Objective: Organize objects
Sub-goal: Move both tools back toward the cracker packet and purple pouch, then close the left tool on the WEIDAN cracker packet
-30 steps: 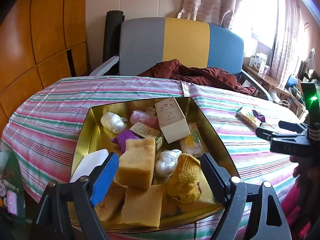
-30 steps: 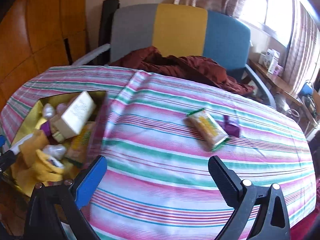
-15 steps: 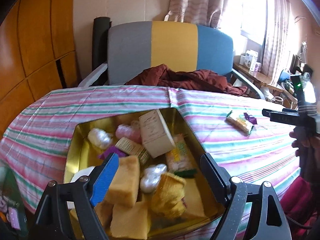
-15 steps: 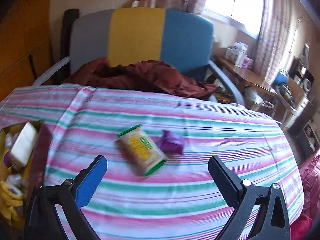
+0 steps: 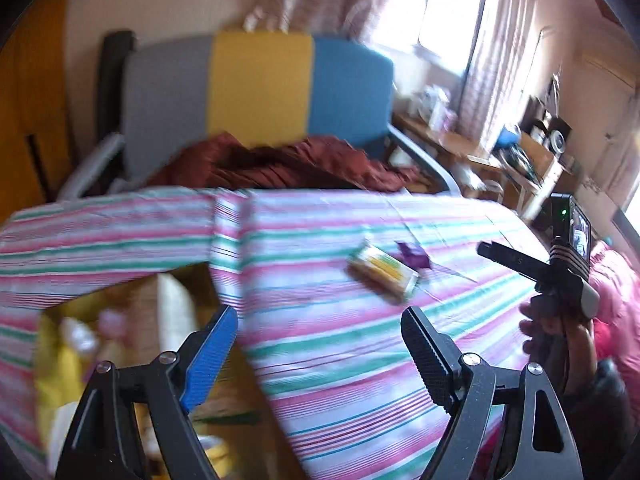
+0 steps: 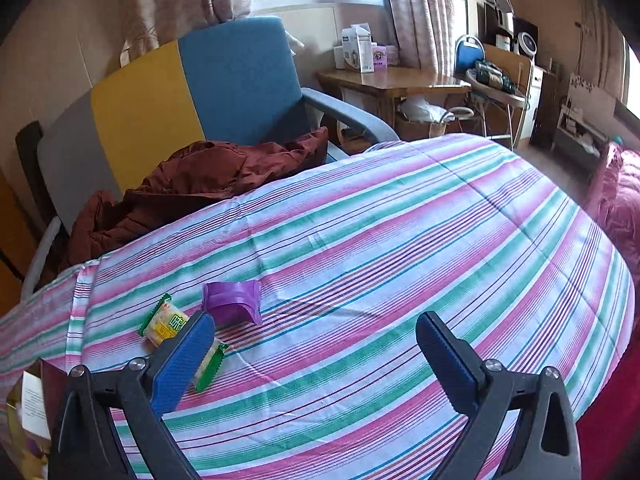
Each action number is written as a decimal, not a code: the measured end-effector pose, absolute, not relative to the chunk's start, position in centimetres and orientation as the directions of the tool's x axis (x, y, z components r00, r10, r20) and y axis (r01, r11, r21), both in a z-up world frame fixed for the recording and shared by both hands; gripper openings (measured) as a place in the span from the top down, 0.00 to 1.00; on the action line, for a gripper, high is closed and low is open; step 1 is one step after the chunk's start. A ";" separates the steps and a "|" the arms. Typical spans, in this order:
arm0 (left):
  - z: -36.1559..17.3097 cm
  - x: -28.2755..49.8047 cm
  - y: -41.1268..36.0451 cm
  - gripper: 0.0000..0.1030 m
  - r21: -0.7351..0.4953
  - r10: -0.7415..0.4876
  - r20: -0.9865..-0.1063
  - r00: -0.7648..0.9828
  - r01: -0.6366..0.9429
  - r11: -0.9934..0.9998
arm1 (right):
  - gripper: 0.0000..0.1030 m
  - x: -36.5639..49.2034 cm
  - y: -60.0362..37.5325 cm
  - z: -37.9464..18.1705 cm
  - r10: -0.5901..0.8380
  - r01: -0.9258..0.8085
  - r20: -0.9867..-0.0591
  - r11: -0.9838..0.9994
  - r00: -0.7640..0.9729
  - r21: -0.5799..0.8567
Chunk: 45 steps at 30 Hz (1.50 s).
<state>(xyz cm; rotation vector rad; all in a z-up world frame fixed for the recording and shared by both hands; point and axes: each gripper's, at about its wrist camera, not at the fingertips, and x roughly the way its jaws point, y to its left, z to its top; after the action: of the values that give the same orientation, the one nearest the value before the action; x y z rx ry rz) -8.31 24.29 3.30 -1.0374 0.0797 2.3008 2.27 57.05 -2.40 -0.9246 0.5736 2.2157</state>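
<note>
Snack packet (image 6: pixel 180 346) lies partly behind the spread, empty right gripper's (image 6: pixel 316 344) left finger.

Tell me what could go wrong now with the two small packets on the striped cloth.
1. The purple packet lies right beside the yellow-green snack packet; wide-open jaws of the right gripper may catch both or push one away.
2. The left gripper, also open, faces the same packets, so the two grippers could collide.
3. The striped cloth is creased and may slide.
</note>
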 end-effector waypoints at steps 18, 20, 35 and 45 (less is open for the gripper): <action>-8.1 -20.4 39.4 0.19 -0.372 0.448 -0.868 -0.217 -0.316 -0.873 | 0.00 2.5 58.2 -3.7 0.265 -0.692 -0.775 -0.664 -0.573 0.284; -8.7 -21.2 40.2 0.19 -0.370 0.434 -0.874 -0.218 -0.279 -0.886 | 0.00 2.3 58.2 -3.9 0.254 -0.687 -0.779 -0.668 -0.573 0.287; -10.3 -20.4 43.5 0.31 -0.165 0.323 -0.895 -0.309 -0.444 -0.881 | 0.00 2.5 58.4 -4.0 0.236 -0.686 -0.782 -0.660 -0.577 0.307; -9.9 -16.0 37.6 0.53 -0.207 0.389 -0.882 -0.267 -0.522 -0.828 | 0.07 1.4 57.4 -4.6 0.213 -0.661 -0.809 -0.703 -0.548 0.263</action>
<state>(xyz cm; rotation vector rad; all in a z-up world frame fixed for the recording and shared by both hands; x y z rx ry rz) -16.03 37.63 -9.89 -1.4247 0.1665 2.1202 1.42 57.41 -4.63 -1.0722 0.7649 2.2542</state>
